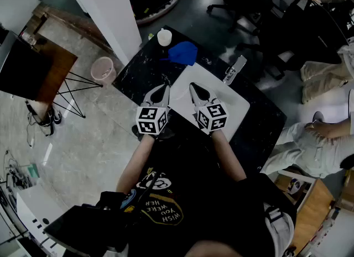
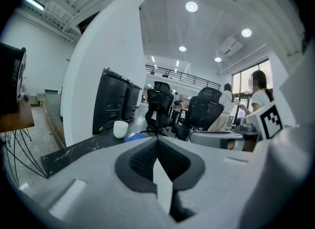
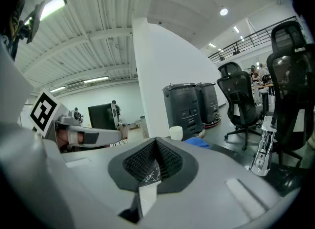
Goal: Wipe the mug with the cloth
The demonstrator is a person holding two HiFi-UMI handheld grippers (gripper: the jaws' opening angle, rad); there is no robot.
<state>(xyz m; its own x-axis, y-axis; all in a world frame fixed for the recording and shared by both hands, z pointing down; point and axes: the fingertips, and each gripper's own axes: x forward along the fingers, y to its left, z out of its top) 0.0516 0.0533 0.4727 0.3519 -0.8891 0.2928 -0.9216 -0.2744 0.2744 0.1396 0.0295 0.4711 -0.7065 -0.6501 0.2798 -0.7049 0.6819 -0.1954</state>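
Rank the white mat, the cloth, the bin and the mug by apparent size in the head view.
1. white mat
2. cloth and bin: about alike; the bin stands lower, on the floor, so unsure
3. mug

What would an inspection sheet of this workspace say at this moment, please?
Surface: dark marbled table with a white mat in the middle.
Job's things: white mug and blue cloth close together at the far end, untouched.
Clutter: silvery metal object at the mat's far right edge.
Grippers: left hand-held gripper and right hand-held gripper over the mat, both shut, empty.
Cables: nothing seen on the table.
Surroundings: pink bin on the floor, office chairs, a seated person.
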